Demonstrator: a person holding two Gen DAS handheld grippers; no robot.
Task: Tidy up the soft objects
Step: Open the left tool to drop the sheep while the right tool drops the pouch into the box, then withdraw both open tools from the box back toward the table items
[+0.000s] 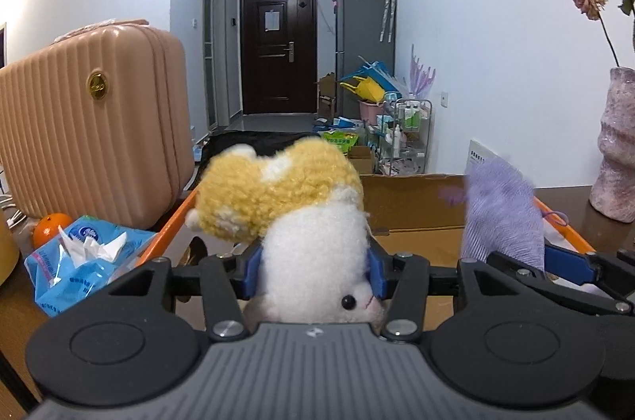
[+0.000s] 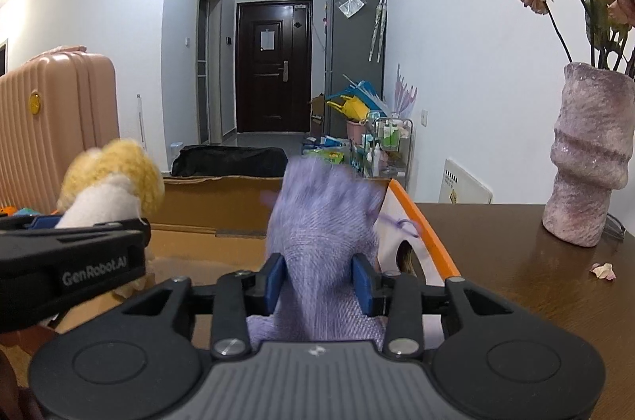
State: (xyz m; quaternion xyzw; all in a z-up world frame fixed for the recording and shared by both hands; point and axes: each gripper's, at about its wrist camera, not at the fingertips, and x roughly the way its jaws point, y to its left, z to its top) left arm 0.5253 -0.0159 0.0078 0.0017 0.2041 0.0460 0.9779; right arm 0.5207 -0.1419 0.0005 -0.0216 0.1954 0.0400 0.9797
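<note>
- my left hand-held gripper [image 1: 315, 271] squeezes the plush [image 1: 301, 221] over the box [image 1: 412, 205].
- my right hand-held gripper [image 2: 319, 279] pinches the purple cloth [image 2: 325, 221]; a loose grip could drop it beside the box.

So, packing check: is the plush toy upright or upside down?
Upside down: the plush toy has its eye at the bottom, near the camera, its yellow body up top.

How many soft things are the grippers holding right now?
2. The plush toy sits between the left gripper's pads; the purple cloth between the right gripper's, both over the cardboard box.
</note>
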